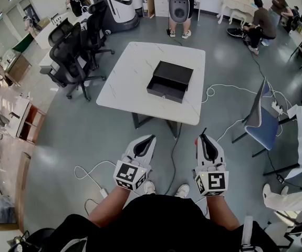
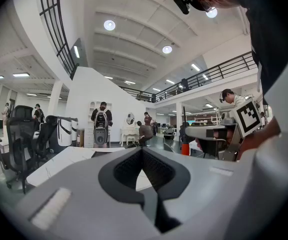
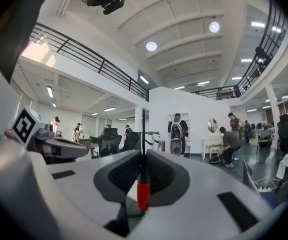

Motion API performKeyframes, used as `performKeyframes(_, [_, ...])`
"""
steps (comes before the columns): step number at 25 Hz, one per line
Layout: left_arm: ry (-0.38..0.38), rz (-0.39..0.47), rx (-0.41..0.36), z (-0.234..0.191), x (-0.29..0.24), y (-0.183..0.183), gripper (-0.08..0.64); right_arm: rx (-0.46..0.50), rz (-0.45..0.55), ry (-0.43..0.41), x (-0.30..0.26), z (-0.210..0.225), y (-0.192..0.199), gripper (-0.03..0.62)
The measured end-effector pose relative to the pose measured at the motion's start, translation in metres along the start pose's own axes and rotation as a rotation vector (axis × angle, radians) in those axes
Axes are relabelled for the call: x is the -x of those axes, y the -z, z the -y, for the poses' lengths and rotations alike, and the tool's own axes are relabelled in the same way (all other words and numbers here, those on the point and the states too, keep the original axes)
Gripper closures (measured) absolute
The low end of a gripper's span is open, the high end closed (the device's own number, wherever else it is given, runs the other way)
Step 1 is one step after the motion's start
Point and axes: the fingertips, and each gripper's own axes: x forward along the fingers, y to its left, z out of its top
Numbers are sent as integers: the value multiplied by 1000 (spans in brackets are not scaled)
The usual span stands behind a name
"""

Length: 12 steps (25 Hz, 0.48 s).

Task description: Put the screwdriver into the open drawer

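The black open drawer [image 1: 169, 81] sits on the white marble table [image 1: 129, 77], some way ahead of both grippers. My right gripper [image 1: 204, 136] is shut on the screwdriver [image 3: 142, 184]; its red handle sits between the jaws and its thin dark shaft [image 3: 143, 129] sticks out past the tips. In the head view only the shaft tip [image 1: 204, 132] shows. My left gripper [image 1: 151, 137] is shut with nothing in it, and the table [image 2: 68, 160] appears beyond its jaws. Both grippers hang over the floor, short of the table's near edge.
A blue chair [image 1: 261, 118] stands right of the table, black office chairs [image 1: 74, 51] to its left. White cables [image 1: 87, 175] trail over the grey floor. A person [image 1: 180, 7] stands beyond the table, and others are at the room's edges.
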Motion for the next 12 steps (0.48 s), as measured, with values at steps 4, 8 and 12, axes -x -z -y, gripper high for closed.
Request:
performKeyframes(4, [-7, 0, -3, -8, 5, 3, 551, 10, 8, 2, -5, -3, -1, 554])
performKeyframes(8, [-13, -8, 9, -19, 14, 9, 551, 13, 3, 13, -7, -12, -1, 554])
performKeyframes(12, [-4, -7, 17, -29, 27, 14, 551, 8, 2, 26, -6, -28, 0, 554])
